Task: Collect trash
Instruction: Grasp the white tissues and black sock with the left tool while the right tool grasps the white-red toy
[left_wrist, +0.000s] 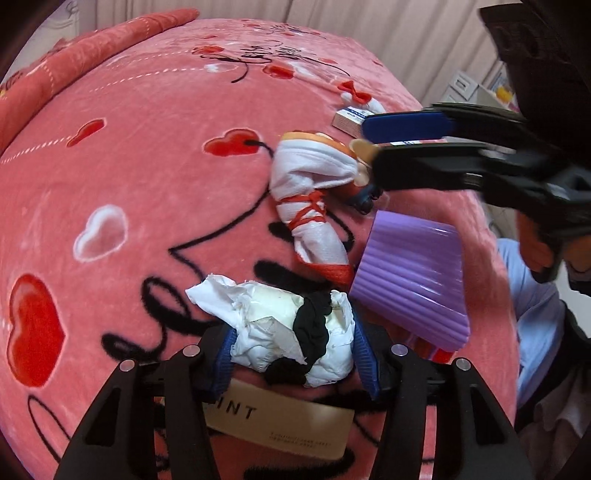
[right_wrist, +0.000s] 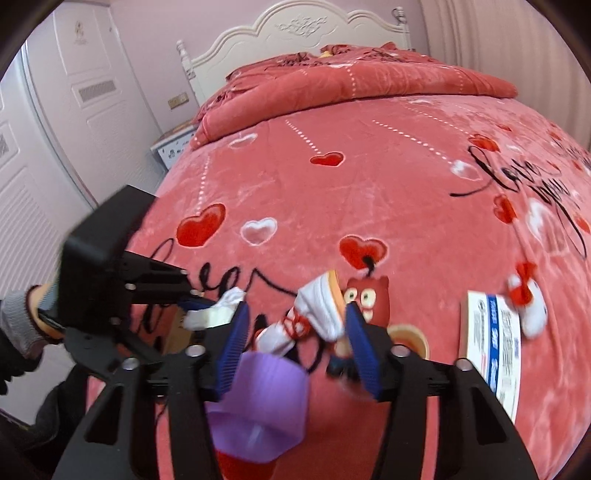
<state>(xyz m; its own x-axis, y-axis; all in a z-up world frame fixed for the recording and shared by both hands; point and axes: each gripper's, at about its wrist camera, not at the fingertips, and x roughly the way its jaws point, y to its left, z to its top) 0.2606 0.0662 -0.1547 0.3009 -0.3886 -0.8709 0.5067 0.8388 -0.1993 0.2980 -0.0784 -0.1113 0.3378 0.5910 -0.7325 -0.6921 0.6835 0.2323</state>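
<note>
Gripping: crumpled white tissue wad (left_wrist: 291, 332), with a black band around it, is pinched between the blue pads of the left gripper (left_wrist: 293, 354), just above the pink heart blanket (left_wrist: 147, 155).
Right gripper (right_wrist: 297, 343): jaws apart, nothing between them, hovering over the purple ribbed cup (right_wrist: 262, 402) lying on its side.
Nearby: rolled white sock with red lacing (left_wrist: 314, 206) beside the cup; owl toy (right_wrist: 369, 299) behind it; small box (right_wrist: 491, 354) farther right.
Under left gripper: beige card (left_wrist: 288, 424).

Soft even indoor light, heavy fisheye bending, motion blur in places
</note>
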